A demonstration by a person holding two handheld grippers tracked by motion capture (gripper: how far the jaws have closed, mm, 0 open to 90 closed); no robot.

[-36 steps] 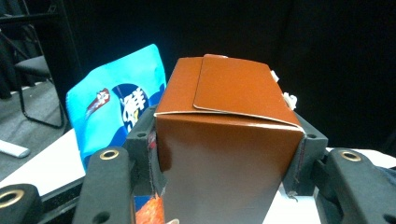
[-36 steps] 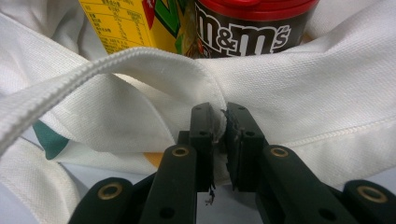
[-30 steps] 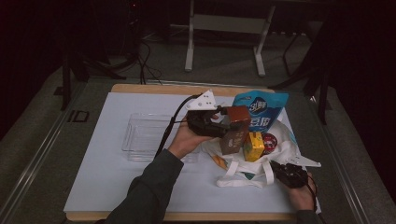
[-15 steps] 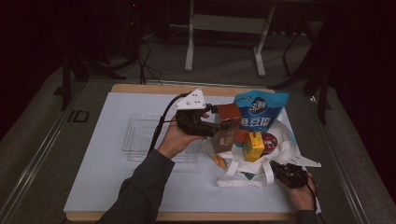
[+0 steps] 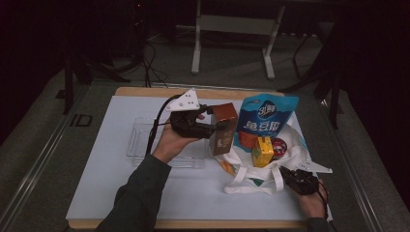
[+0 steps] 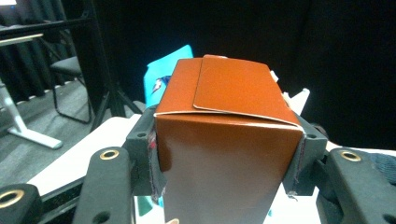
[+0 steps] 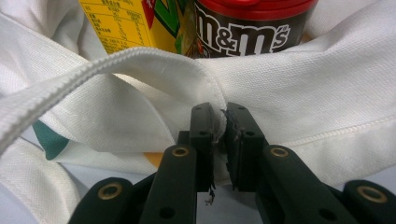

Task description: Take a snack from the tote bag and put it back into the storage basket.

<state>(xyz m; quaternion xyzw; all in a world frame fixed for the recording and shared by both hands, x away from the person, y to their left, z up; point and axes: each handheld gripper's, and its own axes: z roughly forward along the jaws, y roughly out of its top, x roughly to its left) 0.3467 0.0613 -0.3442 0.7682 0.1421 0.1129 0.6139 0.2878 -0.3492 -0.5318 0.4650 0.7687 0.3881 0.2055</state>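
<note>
A tall brown cardboard carton [image 5: 224, 127] with a folded top flap is held above the white table top [image 5: 111, 164], between a clear plastic tray [image 5: 140, 140] on its left and a white cloth tote bag [image 5: 251, 174] on its right. In the left gripper view the same carton [image 6: 224, 154] sits squarely between the 2 black jaws, whose pads press on its 2 opposite sides. The left gripper [image 5: 205, 126] pinches the carton from the side, with the person's left hand [image 5: 169, 142] wrapped around its body and a grey three-cornered plate on top.

Just right of the carton, a blue snack pouch with white lettering [image 5: 265, 121] stands upright out of the tote bag. In front of the pouch, inside the bag, are a small yellow juice box [image 5: 262, 152] and a dark round tub with a red lid [image 5: 279, 147], touching each other.

At the bag's near right edge, the right gripper [image 5: 290, 175] is pressed together on a fold of the white cloth. In the right gripper view its jaws [image 7: 223, 126] clamp the hem, with only fabric between them, and the juice box and tub rise just behind.
</note>
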